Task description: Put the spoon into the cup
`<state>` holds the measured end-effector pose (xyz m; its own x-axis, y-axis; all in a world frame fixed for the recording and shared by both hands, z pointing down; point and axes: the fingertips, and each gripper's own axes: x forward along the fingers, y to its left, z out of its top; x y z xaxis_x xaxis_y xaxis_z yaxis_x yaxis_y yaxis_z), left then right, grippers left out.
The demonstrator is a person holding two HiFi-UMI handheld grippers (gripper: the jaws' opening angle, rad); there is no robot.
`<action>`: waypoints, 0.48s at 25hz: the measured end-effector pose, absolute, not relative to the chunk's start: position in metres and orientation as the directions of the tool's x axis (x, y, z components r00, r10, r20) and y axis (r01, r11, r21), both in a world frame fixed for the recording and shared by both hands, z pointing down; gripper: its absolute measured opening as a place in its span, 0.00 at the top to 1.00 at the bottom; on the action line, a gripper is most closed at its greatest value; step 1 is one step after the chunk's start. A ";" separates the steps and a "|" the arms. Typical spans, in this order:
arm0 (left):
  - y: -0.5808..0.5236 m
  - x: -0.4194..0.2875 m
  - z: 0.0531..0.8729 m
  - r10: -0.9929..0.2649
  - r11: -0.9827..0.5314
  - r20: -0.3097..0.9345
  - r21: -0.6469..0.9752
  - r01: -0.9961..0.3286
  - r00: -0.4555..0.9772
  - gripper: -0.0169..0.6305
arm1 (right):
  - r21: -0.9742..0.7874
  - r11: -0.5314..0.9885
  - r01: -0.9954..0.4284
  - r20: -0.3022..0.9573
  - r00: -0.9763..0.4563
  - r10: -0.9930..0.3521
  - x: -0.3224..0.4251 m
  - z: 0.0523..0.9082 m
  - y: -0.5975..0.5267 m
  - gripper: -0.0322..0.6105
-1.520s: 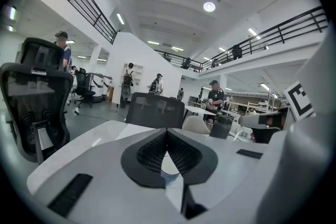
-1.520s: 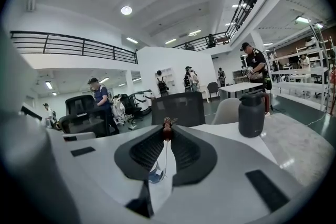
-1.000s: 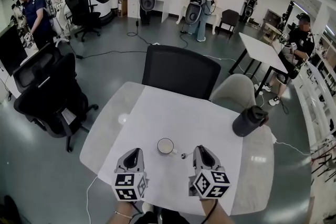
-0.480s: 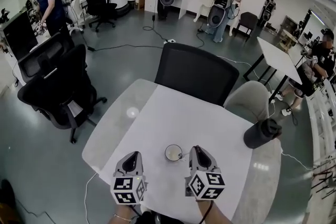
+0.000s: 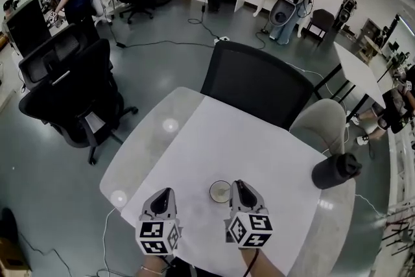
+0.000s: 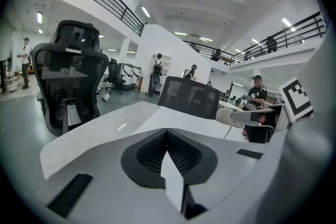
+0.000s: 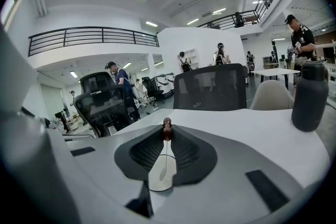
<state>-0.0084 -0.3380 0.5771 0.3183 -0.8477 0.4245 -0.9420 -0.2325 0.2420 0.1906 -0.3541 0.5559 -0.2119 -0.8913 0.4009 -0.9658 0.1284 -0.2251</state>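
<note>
Spoon (image 7: pixel 163 172) is gripped by its brown-tipped handle in the clenched right claw (image 7: pixel 167 132), its bowl hanging over the white cup (image 5: pixel 220 191) on the worktop (image 5: pixel 246 139). It is best lowered straight down, kept off the rim, before release. The left claw (image 6: pixel 167 134) is clenched on nothing. A second ago the right claw was held further from the cup.

The right gripper (image 7: pixel 167 129) pinches the brown-tipped handle of a thin spoon (image 7: pixel 165 160) that hangs over the white cup (image 7: pixel 156 182) just beneath the jaws, with a dark bottle (image 7: pixel 310 94) standing well to the right of the cup.
</note>
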 end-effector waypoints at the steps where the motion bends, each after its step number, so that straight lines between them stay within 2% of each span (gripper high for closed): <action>1: -0.339 -0.009 0.581 -0.847 -0.230 0.428 0.242 -0.943 0.316 0.95 | -0.225 0.131 -0.965 0.405 -0.215 -0.888 0.189 0.560 -0.356 0.85; 12: -0.339 -0.010 0.606 -0.833 -0.204 0.461 0.256 -0.945 0.305 0.95 | -0.219 0.153 -0.964 0.465 -0.241 -0.852 0.176 0.594 -0.362 0.85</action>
<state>-0.0099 -0.3388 0.6057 0.3050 -0.8332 0.4613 -0.9448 -0.2038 0.2565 0.1761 -0.3615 0.5940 -0.2412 -0.8518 0.4650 -0.9636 0.1534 -0.2189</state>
